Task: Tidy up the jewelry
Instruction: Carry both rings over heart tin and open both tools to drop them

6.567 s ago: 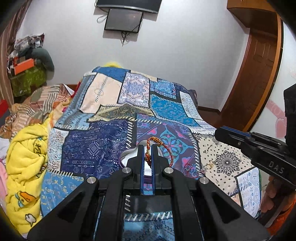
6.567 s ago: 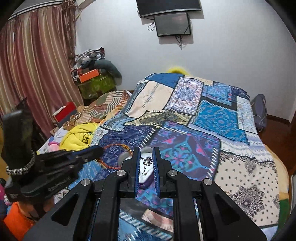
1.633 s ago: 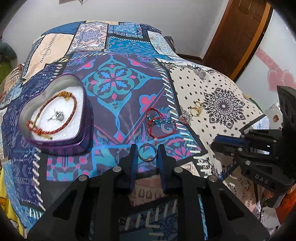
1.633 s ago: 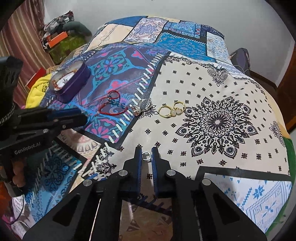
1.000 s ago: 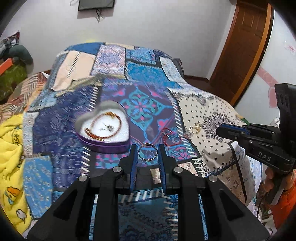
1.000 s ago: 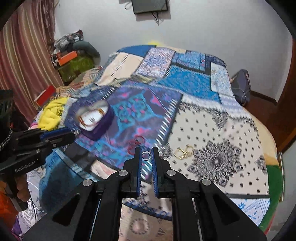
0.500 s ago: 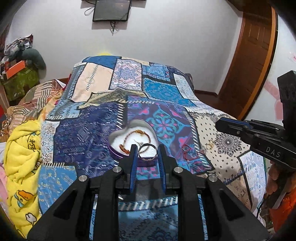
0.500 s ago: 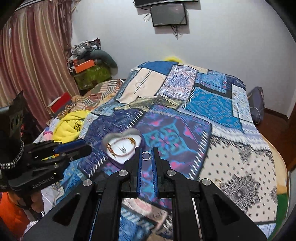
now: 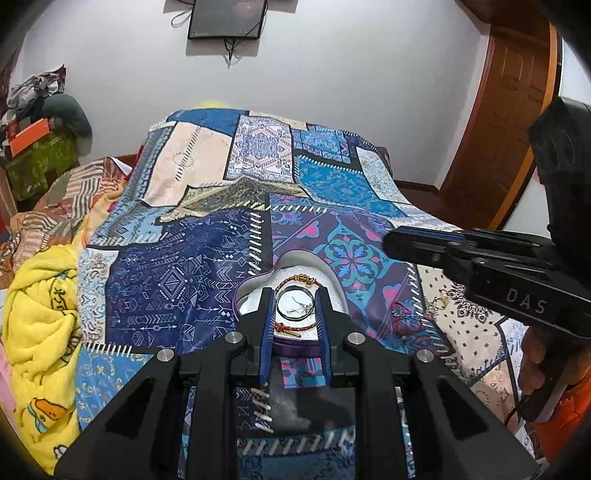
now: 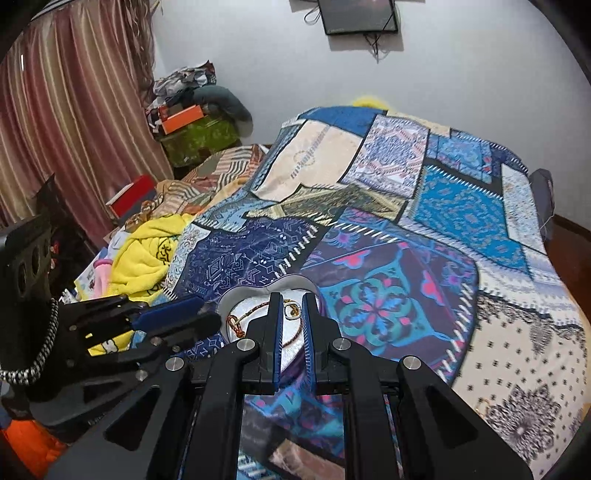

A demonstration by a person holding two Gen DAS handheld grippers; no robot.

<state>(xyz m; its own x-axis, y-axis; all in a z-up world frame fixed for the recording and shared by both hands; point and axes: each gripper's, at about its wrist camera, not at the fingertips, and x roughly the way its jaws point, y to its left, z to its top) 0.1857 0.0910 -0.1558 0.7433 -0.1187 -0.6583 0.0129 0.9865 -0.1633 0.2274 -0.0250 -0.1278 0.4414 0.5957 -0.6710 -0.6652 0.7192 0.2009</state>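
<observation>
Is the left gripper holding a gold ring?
No, the left gripper holds a silver ring between its fingers, above the heart-shaped box.

A patchwork bedspread [image 9: 207, 258] covers the bed ahead; striped curtains [image 10: 74, 122] hang left, a wooden door [image 9: 506, 122] right, a wall-mounted screen [image 9: 227, 18] beyond.

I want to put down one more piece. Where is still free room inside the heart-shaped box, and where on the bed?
The heart-shaped box is crowded: the braided bracelet rings its white padding, the left gripper holds a silver ring above it. The quilt left of the box, toward the yellow blanket, is bare.
</observation>
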